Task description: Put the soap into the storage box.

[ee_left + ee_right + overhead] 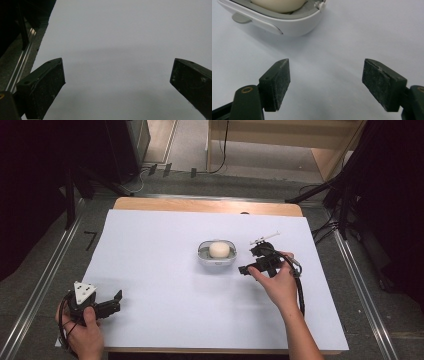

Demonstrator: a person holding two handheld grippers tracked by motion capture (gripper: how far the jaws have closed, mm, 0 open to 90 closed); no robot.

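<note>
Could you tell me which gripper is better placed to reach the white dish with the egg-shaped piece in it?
Right: the right gripper sits beside the dish; the left gripper rests far off.

left gripper [117,82]: jaws wide apart, nothing between | below: white sheet [125,37] | left edge: metal rail [21,67]

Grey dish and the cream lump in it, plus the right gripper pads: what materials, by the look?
Grey dish: likely moulded plastic, smooth satin shell with rounded edges and a soft sheen. Cream lump: matte, rounded, maybe soap or dough; I cannot tell which. Right gripper pads: black, grainy, dull faces speckled with dust, probably rubber or foam. The jaws stand apart with nothing between them.
</note>
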